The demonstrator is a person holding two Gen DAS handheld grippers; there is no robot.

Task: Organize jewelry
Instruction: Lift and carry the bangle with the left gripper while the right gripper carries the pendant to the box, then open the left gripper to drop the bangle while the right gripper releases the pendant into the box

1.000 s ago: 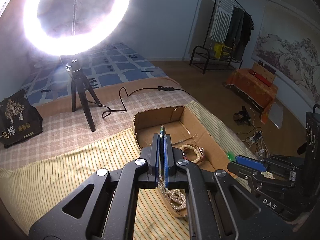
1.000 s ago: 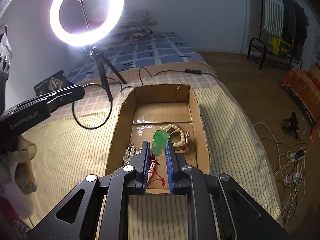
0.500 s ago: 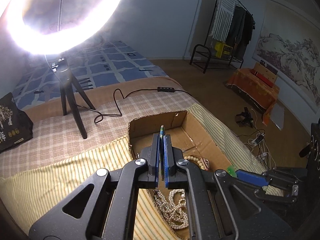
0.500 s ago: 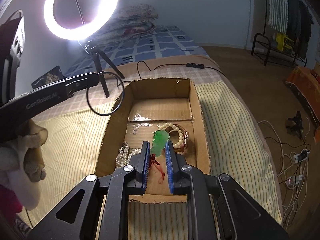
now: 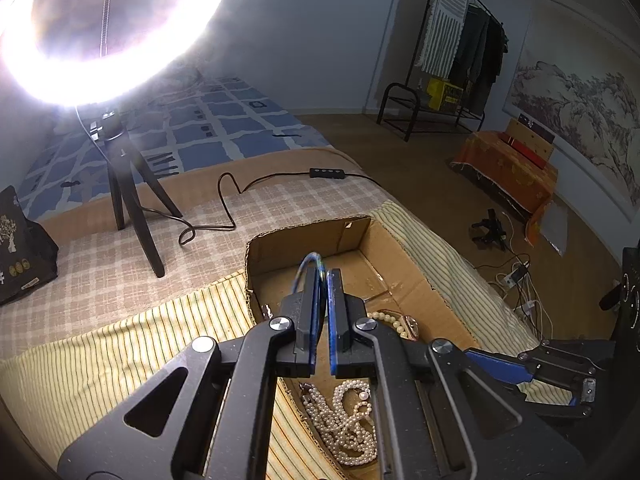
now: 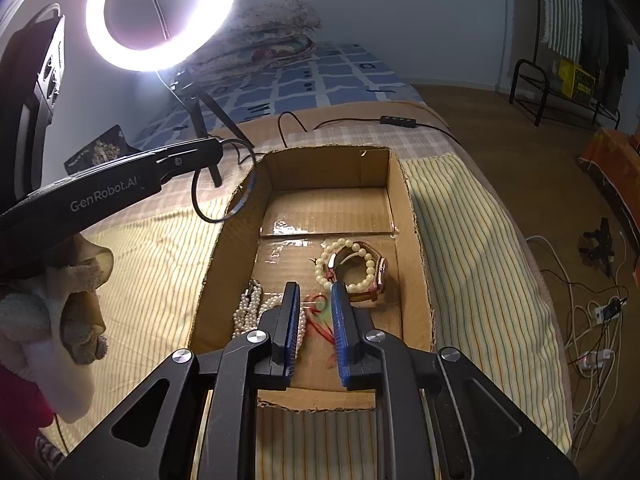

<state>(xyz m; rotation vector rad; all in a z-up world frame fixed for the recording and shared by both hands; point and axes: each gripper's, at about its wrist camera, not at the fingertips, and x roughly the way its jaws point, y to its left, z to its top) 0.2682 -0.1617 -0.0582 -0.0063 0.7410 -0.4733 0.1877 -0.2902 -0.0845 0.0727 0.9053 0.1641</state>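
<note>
Right claw has opened, dropping the green pendant into the box

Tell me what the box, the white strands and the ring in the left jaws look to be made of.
Box: corrugated cardboard, matte brown, with ragged cut edges; glossy tape shines on its floor.
White strands: small round pearly beads with a soft sheen; real or imitation is unclear.
Ring pinched by the left gripper: a thin, rigid, dark bluish hoop, possibly metal or plastic.
</note>
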